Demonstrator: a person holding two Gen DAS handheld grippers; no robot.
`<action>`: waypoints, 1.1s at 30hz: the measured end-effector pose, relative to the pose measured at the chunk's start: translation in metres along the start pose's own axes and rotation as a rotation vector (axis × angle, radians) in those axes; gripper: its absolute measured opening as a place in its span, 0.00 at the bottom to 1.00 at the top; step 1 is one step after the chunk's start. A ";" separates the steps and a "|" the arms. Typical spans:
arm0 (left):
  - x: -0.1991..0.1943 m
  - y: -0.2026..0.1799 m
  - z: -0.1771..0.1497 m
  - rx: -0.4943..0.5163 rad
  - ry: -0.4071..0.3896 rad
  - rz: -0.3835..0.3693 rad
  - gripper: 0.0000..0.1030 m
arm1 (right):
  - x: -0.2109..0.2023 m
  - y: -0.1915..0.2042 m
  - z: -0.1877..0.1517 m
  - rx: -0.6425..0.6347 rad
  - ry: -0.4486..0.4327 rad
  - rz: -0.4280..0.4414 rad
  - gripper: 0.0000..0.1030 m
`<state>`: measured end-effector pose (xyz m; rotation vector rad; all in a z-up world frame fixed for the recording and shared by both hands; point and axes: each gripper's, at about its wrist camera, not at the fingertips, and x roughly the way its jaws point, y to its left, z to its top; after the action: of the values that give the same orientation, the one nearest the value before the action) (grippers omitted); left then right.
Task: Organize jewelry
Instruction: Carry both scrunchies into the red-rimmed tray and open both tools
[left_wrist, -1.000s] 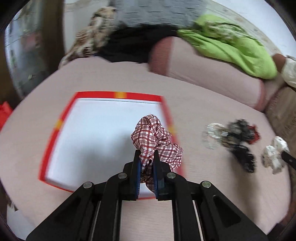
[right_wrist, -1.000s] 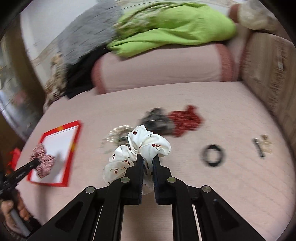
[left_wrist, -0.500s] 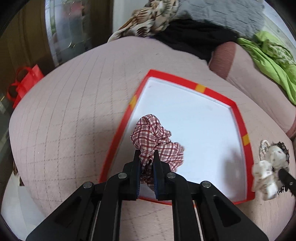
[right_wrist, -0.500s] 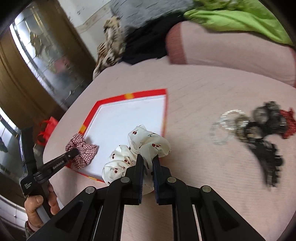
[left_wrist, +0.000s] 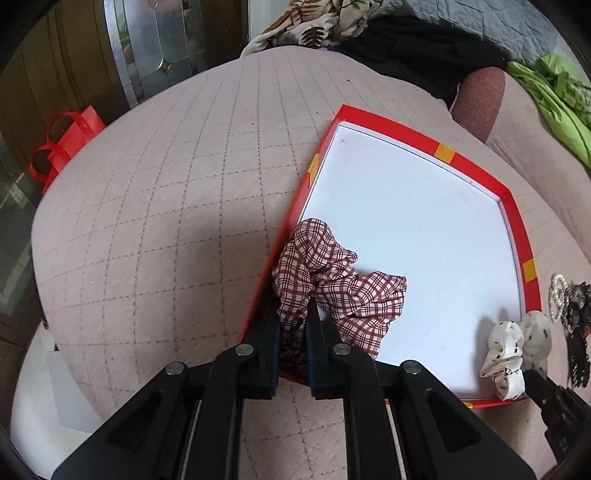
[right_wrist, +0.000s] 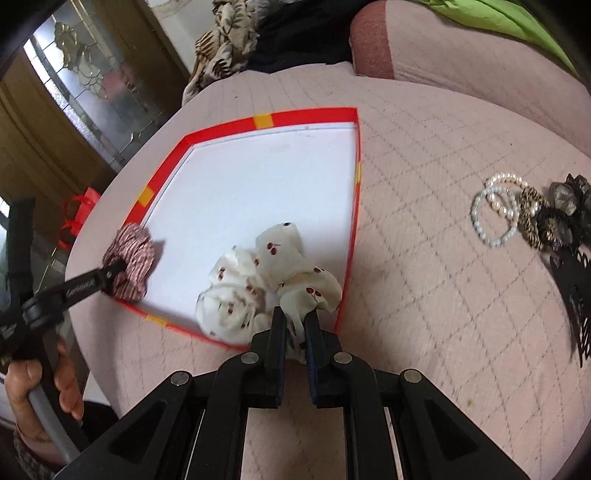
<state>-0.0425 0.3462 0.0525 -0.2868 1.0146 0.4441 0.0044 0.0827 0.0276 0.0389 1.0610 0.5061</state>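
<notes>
A shallow red-rimmed tray with a white floor (left_wrist: 513, 210) (right_wrist: 306, 116) lies on the pink quilted bed. My left gripper (left_wrist: 293, 314) is shut on a red plaid scrunchie (left_wrist: 332, 284), which rests in the tray's near left corner; it also shows in the right wrist view (right_wrist: 131, 256). My right gripper (right_wrist: 295, 319) is shut on a white cherry-print scrunchie (right_wrist: 258, 280), which lies in the tray's near right corner, seen from the left wrist view (left_wrist: 513, 343).
Pearl bracelets (right_wrist: 496, 210), leopard and black hair pieces (right_wrist: 554, 218) and a black lace clip (right_wrist: 576, 291) lie on the bed right of the tray. Pillows and clothes (left_wrist: 561, 88) are piled at the back. A red bag (left_wrist: 62, 140) stands beyond the bed's left edge.
Both grippers moved left over the tray and lowered. The plaid scrunchie now rests in the near left corner and the cherry scrunchie in the near right corner.
</notes>
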 end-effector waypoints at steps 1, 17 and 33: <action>-0.002 0.000 -0.001 -0.001 -0.005 0.004 0.11 | -0.002 -0.001 -0.003 0.002 -0.001 0.009 0.10; -0.036 -0.009 0.003 0.013 -0.169 -0.051 0.47 | -0.017 0.001 -0.004 0.030 -0.055 0.009 0.33; -0.096 -0.038 -0.013 0.027 -0.291 -0.088 0.48 | -0.113 -0.064 -0.027 0.066 -0.207 -0.163 0.59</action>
<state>-0.0767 0.2856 0.1297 -0.2334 0.7201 0.3789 -0.0376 -0.0265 0.0902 0.0613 0.8691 0.3126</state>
